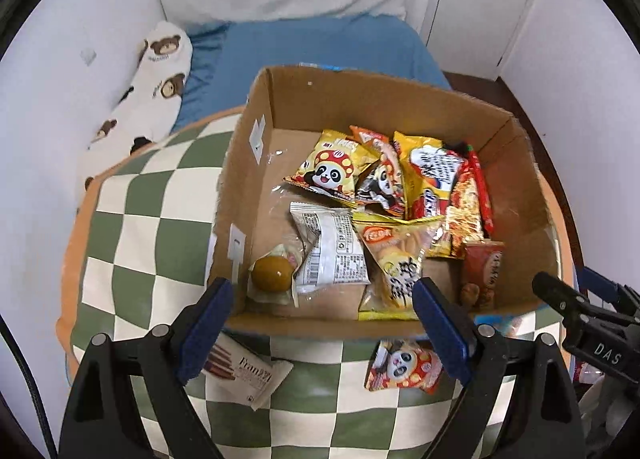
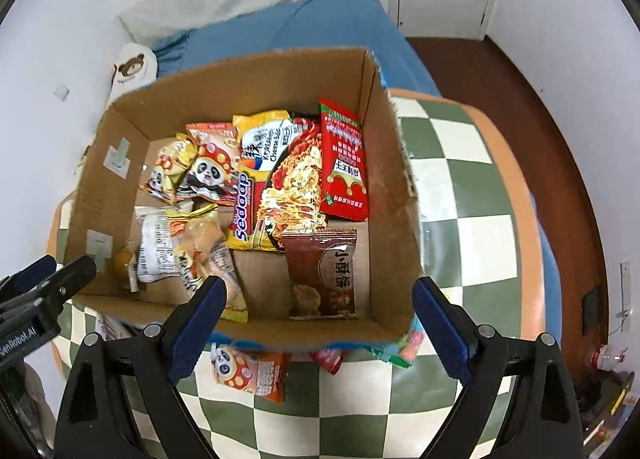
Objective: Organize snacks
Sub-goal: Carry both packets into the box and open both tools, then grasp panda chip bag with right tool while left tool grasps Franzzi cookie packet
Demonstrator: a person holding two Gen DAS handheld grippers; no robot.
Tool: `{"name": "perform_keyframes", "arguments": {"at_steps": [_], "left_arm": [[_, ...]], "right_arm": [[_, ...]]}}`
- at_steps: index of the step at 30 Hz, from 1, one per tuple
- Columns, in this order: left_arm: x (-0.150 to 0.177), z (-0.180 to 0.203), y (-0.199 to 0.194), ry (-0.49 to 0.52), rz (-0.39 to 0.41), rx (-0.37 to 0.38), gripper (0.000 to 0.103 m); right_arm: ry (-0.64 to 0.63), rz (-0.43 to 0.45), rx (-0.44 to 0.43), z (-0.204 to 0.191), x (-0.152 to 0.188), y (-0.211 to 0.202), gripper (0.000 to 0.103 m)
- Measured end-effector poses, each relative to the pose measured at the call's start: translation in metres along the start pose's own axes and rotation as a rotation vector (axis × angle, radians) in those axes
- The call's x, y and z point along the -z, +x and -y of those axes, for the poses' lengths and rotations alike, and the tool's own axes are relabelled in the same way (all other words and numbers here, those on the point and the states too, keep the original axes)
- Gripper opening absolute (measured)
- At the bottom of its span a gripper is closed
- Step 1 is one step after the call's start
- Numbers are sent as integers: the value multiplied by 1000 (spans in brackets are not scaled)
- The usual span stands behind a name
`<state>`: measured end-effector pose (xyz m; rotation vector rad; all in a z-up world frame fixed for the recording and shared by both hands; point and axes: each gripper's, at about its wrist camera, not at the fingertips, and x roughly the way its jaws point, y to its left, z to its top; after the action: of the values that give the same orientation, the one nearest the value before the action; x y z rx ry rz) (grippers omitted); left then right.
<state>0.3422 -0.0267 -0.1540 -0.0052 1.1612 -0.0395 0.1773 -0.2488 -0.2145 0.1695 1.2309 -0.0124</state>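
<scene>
A cardboard box (image 1: 240,195) (image 2: 396,179) stands on a green checked cushion and holds several snack packets: panda bags (image 1: 326,173), a noodle pack (image 2: 288,179), a red sachet (image 2: 344,163), a brown packet (image 2: 324,275), a white wrapper (image 1: 332,251) and a wrapped round brown snack (image 1: 272,273). Outside the box's near wall lie a Fran packet (image 1: 248,375) and a panda bag (image 1: 404,365) (image 2: 252,373). My left gripper (image 1: 322,329) is open and empty above the near wall. My right gripper (image 2: 318,329) is open and empty, also at the near wall.
The checked cushion (image 1: 160,219) (image 2: 472,219) lies on a bed with a blue sheet (image 1: 312,47), a bear-print pillow (image 1: 152,87) and a white pillow. More small wrappers (image 2: 400,347) peek out under the box's right corner. Brown floor (image 2: 500,83) is to the right.
</scene>
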Motion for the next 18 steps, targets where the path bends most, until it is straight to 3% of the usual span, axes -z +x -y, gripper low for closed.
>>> {"name": "perform_keyframes", "arguments": {"at_steps": [13,18], "left_arm": [[38,16,-88,59,202,-16,92],[47,16,-108,39,229,15,92]], "right_arm": [[-5,204,-11,-10,48,-93,96],[8,246,-42,-14,64,-120,96]]}}
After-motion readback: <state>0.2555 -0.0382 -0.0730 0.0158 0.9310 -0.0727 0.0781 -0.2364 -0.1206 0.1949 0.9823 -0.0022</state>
